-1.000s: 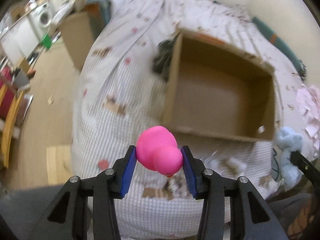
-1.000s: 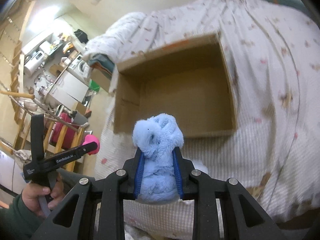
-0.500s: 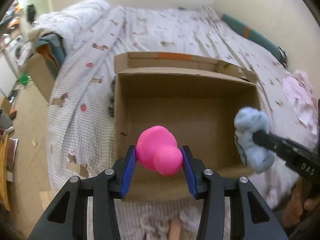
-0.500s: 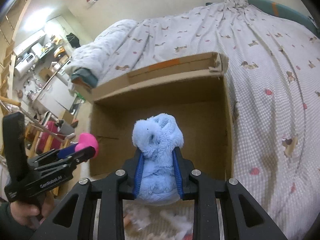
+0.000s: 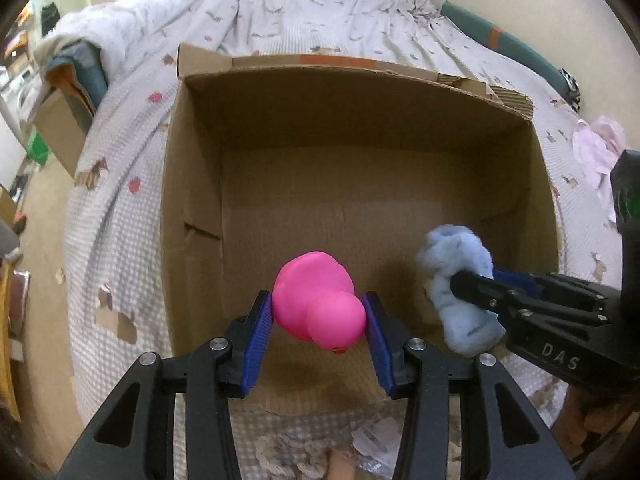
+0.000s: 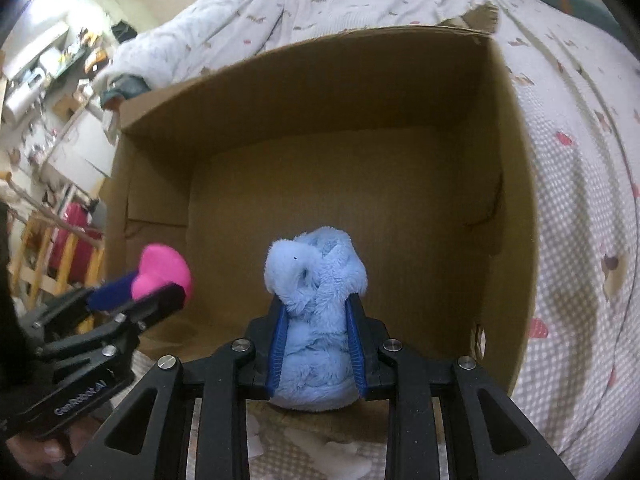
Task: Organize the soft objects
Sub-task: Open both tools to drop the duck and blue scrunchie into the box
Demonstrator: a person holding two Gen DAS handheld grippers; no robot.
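Observation:
A pink squishy duck [image 5: 318, 306] sits pinched between the blue pads of my left gripper [image 5: 318, 316], which is shut on it above the near part of an open cardboard box [image 5: 192, 184]. My right gripper [image 6: 316, 324] is shut on a pale blue plush toy [image 6: 316, 280], also hanging over the box [image 6: 516, 208]. In the left wrist view the blue plush [image 5: 456, 280] and the right gripper [image 5: 476, 292] come in from the right. The right wrist view shows the pink duck [image 6: 164, 272] and the left gripper [image 6: 140, 294] at the left. The box's brown floor shows nothing lying on it.
The box rests on a bed with a white patterned cover [image 5: 120, 184]. A bunched duvet [image 5: 120, 28] and another carton [image 5: 60, 120] lie at the far left. Pink cloth [image 5: 596, 148] lies right of the box. Scraps of white fluff [image 5: 372, 444] lie before the near wall.
Both grippers have come forward and down from beside the bed to over the box, each still holding its toy. The box now fills both views.

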